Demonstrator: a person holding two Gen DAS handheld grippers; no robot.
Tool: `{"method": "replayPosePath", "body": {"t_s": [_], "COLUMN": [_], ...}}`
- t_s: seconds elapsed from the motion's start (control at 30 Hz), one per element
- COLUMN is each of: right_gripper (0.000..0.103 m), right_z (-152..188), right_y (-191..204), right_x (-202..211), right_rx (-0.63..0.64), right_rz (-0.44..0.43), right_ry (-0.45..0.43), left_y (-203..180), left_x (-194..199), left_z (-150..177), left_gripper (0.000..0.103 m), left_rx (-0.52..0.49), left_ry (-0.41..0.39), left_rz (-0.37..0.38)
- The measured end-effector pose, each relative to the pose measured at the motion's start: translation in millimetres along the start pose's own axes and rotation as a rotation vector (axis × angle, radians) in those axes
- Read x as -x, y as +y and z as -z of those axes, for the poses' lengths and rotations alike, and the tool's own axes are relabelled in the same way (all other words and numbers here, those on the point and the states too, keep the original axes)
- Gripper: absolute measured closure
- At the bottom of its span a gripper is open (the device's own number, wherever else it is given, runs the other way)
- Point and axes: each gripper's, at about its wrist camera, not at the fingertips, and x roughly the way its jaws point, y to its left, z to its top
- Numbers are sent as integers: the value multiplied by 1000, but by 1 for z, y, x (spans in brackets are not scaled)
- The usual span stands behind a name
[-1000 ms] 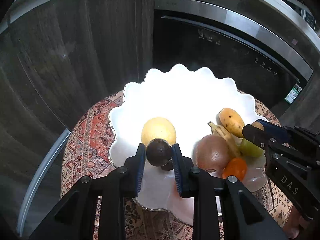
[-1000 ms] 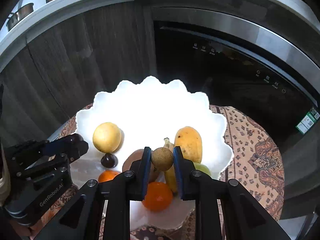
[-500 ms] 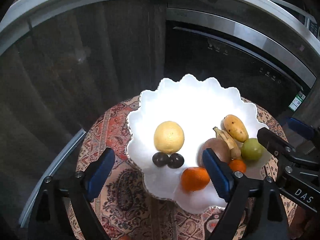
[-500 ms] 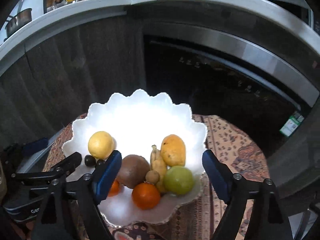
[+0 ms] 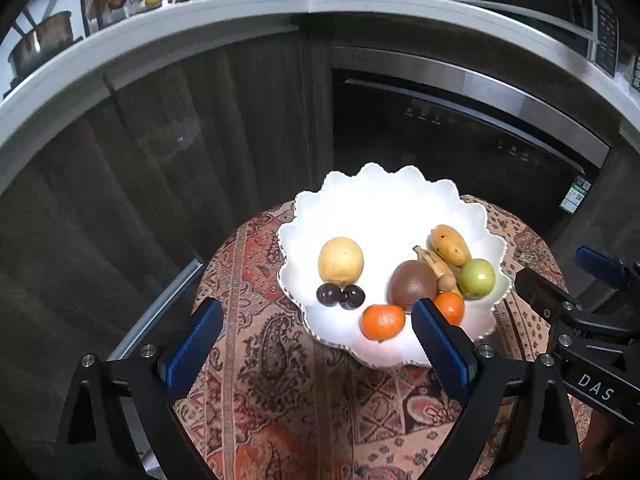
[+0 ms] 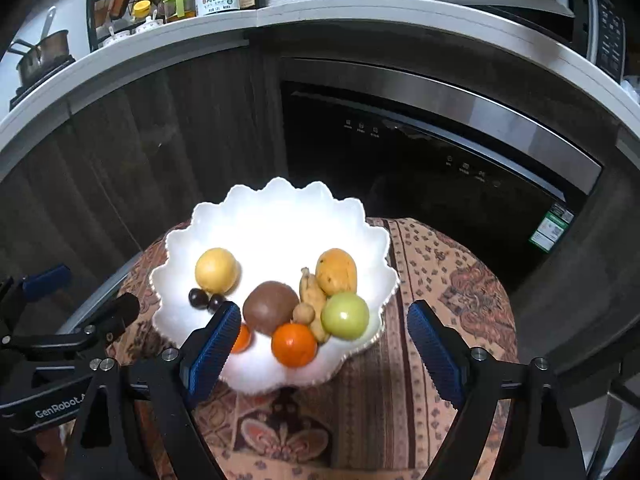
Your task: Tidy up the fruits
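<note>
Left gripper (image 5: 316, 344): its jaws are opening, standing wide apart above the patterned cloth (image 5: 280, 380) with nothing clamped; the near rim of the bowl and one orange are showing in the gap.
Right gripper (image 6: 324, 344): its blue pads are standing far apart and gripping nothing, hanging over the bowl's near edge.
Bowl (image 5: 384, 204): a white scalloped dish is sitting on the cloth-covered round table, in front of a dark oven door (image 6: 420, 152).
Yellow round fruit (image 5: 341, 261): it is lying on the bowl's left side, with two dark plums (image 5: 341, 295) touching each other just in front of it.
Right cluster: a brown kiwi-like fruit (image 5: 413, 285), a small banana (image 5: 434, 262), a mango (image 5: 450, 245), a green apple (image 5: 477, 277) and a small tan fruit (image 5: 446, 282) are crowding together.
Oranges: one orange (image 5: 382, 322) is resting near the front rim; a second orange (image 5: 450, 307) is peeking out behind the left gripper's right finger.
Counter (image 6: 160, 36): bottles and a pot are standing on it, well behind the bowl.
</note>
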Motion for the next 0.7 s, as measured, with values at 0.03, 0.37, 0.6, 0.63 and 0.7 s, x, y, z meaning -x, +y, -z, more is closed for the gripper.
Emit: {"method": "replayPosePath", "body": {"t_s": [0.03,0.37,0.6,0.63,0.7], "right_gripper": [17,17,17,17,17], "right_z": [2,23,48,52,58], "right_y": [-1,-4,-6,-7,-7], "right_x": [5,43,68,72,79], "right_rx": [-4,-13,-46,-52,-55], "right_rz": [1,-11,-6,-3,3], "right_ry": [-1,-19,-27,-32,-40], "left_y": [-1,-3,-6,-7,-7], "left_x": [3,47,71,76,85], "left_z": [1,28,50,55,62], "left_gripper": [7,7,7,7,7], "left_rx": [0,6,5,-3,-11], "left_ry": [-1,-25,-38,-46,-53], "left_rz": [0,-26,-53,-65,-67]}}
